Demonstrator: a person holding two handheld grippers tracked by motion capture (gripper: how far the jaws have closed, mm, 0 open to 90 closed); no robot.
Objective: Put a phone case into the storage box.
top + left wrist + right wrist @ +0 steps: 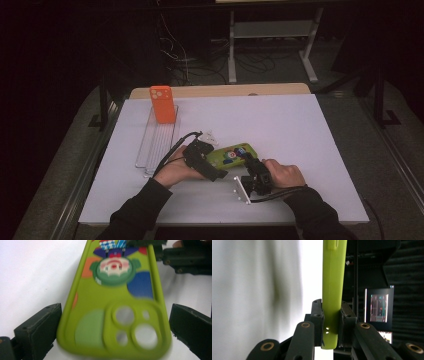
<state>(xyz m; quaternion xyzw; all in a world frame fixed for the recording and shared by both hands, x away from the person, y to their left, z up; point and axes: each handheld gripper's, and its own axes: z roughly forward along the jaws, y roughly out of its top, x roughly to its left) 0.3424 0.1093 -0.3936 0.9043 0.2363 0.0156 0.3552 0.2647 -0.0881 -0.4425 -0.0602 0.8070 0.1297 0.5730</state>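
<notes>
Right tool pinches green phone case edge-on; left tool straddles it.

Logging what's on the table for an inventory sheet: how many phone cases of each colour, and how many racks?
Orange phone case: 1
Green phone case: 1
Clear rack: 1
Total: 3
</notes>
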